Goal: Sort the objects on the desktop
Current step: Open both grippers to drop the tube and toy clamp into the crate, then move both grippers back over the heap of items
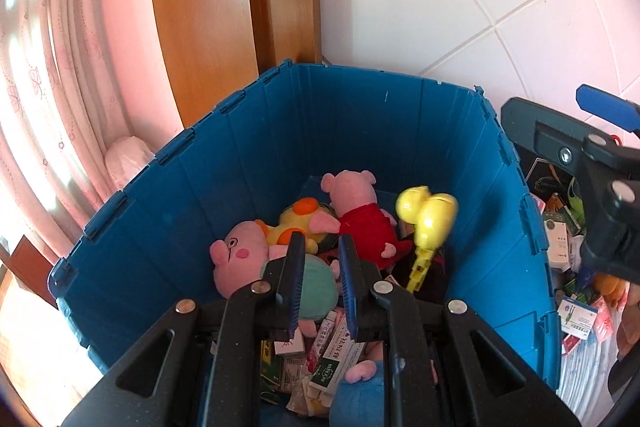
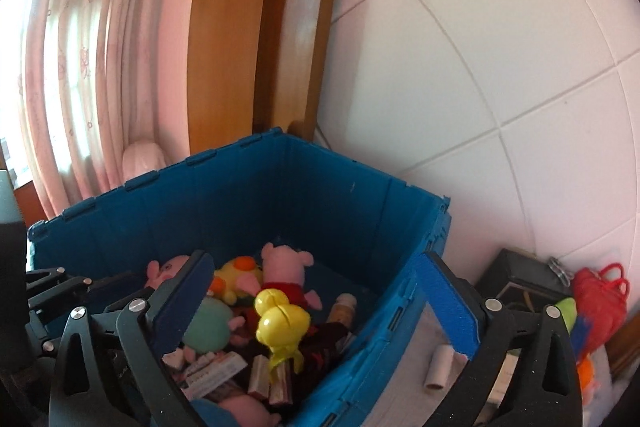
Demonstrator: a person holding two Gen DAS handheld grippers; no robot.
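A deep blue crate (image 2: 280,195) stands against a white tiled wall, beside a wooden frame and pink curtains, and both grippers hover at its near rim. Inside the crate lie plush pigs (image 1: 356,203), a yellow duck plush (image 2: 236,275), a small bottle (image 2: 343,308) and many small cartons (image 1: 334,363). A yellow toy (image 2: 280,323) hangs blurred in mid-air above that pile, free of both grippers, so the step in hand appears to be dropping it into the crate. The right gripper (image 2: 320,307) stands with its jaws wide apart and nothing between the pads; the toy shows in the gap beyond them. The left gripper (image 1: 320,267) has its jaws drawn together and holds nothing. Outside the crate, to its right, more cartons (image 1: 576,311), a paper tube (image 2: 437,367) and a red bag (image 2: 600,303) wait unsorted. The next move likely calls for swinging a gripper out past the crate's right wall, opening over one loose item, and closing squarely on it.
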